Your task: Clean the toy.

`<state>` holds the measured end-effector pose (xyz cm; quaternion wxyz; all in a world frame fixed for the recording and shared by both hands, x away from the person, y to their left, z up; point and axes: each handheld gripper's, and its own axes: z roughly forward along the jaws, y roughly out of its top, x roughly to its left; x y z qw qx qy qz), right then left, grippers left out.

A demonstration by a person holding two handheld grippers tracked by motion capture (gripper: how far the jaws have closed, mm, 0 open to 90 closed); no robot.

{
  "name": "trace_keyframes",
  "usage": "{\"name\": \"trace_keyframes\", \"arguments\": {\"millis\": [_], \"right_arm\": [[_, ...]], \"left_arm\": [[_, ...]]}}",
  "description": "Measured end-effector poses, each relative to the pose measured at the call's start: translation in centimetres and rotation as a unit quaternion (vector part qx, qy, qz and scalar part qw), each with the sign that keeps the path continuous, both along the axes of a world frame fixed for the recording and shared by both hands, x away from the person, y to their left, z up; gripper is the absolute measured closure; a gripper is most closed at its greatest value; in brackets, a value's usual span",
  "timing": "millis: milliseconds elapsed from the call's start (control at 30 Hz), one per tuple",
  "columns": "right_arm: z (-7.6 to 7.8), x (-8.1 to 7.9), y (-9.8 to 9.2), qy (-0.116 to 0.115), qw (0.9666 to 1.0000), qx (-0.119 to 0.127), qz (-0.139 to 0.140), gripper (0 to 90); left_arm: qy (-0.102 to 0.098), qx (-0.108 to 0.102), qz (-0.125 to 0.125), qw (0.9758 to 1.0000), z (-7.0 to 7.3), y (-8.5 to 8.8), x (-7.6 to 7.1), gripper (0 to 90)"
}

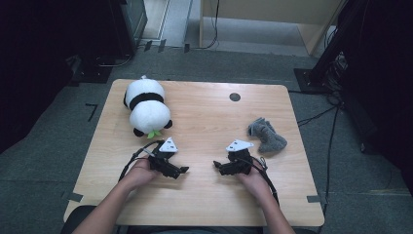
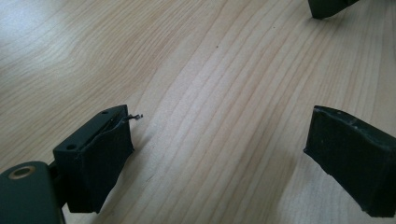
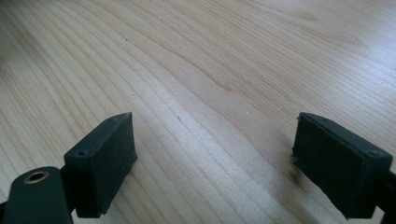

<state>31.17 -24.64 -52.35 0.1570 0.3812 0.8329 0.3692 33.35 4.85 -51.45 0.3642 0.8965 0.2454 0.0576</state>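
Resting low on the counter [image 1: 204,122], left tool [image 1: 182,170] and right tool [image 1: 217,165] facing each other, tips near but apart. Both released, jaws standing wide over bare wood, gripping nothing. Panda plush [image 1: 146,108] lying at 11 o'clock from left tool; grey cloth [image 1: 266,134] lying at 2 o'clock from right tool.

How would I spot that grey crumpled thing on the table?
Start at the wooden table and go to its right side, beyond the right tool. There lies a small grey cloth, bunched up; unlike the black-and-white plush panda at far left, it is plain grey and shapeless.
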Motion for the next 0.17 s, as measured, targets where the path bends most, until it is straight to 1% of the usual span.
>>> {"name": "trace_keyframes", "arguments": {"millis": [167], "right_arm": [[-0.01,0.0,0.01,0.0,1.0,0.0,0.0,12.9]], "left_arm": [[-0.01,0.005,0.012,0.9999,-0.11,0.16,0.05,7.0]]}}
